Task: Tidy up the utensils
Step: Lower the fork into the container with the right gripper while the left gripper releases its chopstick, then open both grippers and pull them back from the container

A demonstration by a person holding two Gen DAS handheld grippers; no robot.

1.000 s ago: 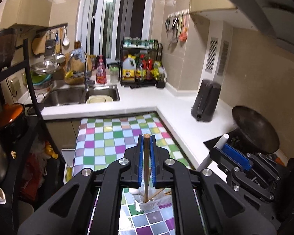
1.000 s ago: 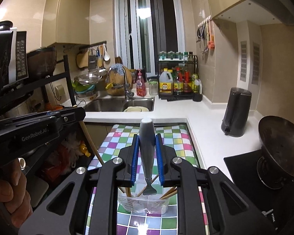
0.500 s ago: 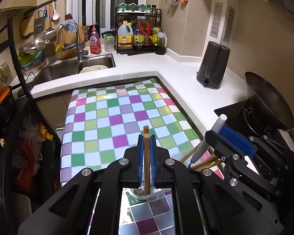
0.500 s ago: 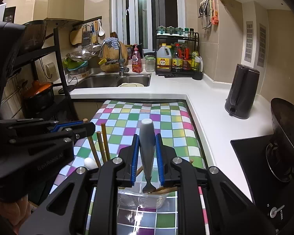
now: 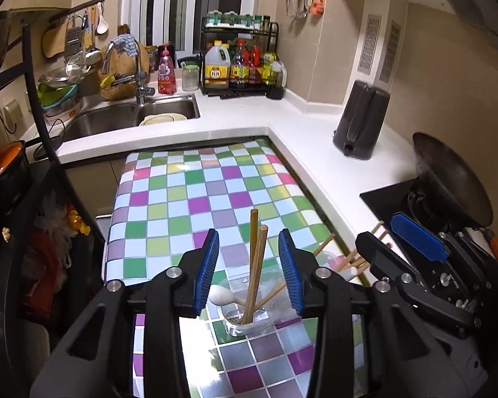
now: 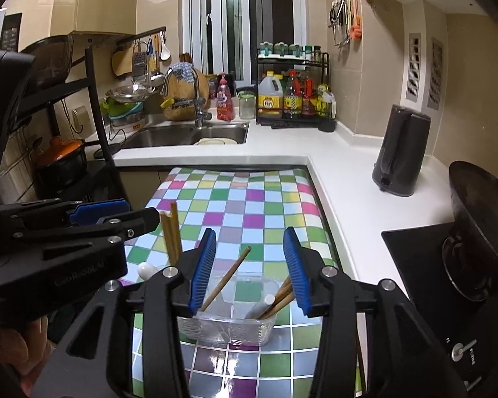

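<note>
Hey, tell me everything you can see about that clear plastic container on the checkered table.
The clear plastic container is a small transparent tub with a ridged lower wall. It stands upright on the checkered tablecloth, below both open grippers. Brown wooden chopsticks stand in it, leaning at different angles, along with a white spoon and a white-handled utensil. Neither gripper touches it.

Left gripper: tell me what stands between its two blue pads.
In the left wrist view, the open left gripper has two wooden chopsticks standing between its pads, untouched by either. They lean in the clear container below, beside a white spoon.
</note>
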